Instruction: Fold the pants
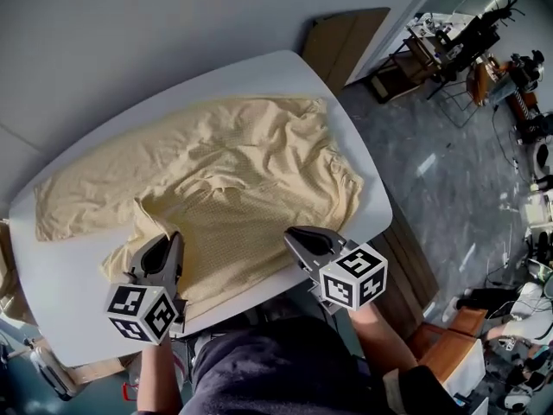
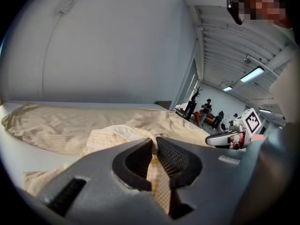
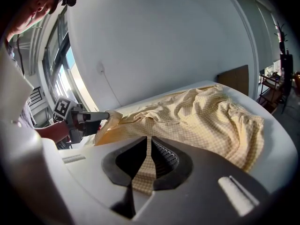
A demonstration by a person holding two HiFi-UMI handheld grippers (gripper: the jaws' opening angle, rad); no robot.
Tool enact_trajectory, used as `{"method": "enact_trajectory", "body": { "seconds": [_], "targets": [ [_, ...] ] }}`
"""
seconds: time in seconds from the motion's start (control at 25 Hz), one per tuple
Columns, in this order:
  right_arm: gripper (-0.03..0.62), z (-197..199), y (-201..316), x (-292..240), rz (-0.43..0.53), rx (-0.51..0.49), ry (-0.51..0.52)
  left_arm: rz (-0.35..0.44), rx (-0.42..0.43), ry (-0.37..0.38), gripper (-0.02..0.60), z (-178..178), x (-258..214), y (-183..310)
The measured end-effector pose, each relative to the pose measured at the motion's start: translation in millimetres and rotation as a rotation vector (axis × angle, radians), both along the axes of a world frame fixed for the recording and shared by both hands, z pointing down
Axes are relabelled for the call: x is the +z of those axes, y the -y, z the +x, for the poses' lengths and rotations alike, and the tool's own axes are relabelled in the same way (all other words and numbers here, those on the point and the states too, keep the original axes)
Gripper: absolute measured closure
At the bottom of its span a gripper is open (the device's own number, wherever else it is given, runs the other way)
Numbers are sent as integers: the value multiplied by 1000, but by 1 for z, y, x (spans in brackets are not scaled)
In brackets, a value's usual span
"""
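— Where are the pants (image 1: 233, 180) found, and how are they laid?

— They are spread, rumpled, over most of the white table (image 1: 78, 305). One leg is stretched flat toward the left end. The broader part is bunched toward the right end, and the near side reaches almost to the table's near edge.

— Why is that near side raised in places?

— It is pinched at two points. A tuck of the checked cloth is clamped in the left gripper (image 2: 153, 142), whose jaws are closed on it, and a lifted fold stands just beyond the tips. A thin strip of the same cloth is clenched in the right gripper (image 3: 149, 142), its jaws likewise pressed together on the fabric.

— What purpose is judged to be served by two holds?

— With the edge taken at two well-separated points, a straight line of cloth can be carried as one piece. A fold across the garment is presumably being prepared, so that the near part may be laid over the far part without sagging in the middle.

— And where does the garment lie relative to the grippers?

— Nearly all of it lies ahead of both, farther up the table, and only the gripped edge is at the jaws. The left hold is set toward the leg side and the right hold toward the bunched end. The stretch between them is seen resting on the table top.
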State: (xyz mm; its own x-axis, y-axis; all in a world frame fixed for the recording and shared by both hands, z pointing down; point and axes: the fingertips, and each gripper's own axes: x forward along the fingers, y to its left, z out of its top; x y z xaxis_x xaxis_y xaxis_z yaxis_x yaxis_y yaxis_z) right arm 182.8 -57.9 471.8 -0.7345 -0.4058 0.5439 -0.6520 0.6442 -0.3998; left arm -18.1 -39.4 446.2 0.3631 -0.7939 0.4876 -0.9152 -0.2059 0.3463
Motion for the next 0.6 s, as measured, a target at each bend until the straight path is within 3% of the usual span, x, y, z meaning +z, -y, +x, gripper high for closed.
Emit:
{"method": "enact_trajectory", "body": {
  "seconds": [0.24,0.6],
  "targets": [
    [542,43,12,4,-5,48,-36,-4,75,3,551,47,1,27],
    [499,105,7,15,-17,106,-131,-28,53,31,551,54,7,46]
  ]
}}
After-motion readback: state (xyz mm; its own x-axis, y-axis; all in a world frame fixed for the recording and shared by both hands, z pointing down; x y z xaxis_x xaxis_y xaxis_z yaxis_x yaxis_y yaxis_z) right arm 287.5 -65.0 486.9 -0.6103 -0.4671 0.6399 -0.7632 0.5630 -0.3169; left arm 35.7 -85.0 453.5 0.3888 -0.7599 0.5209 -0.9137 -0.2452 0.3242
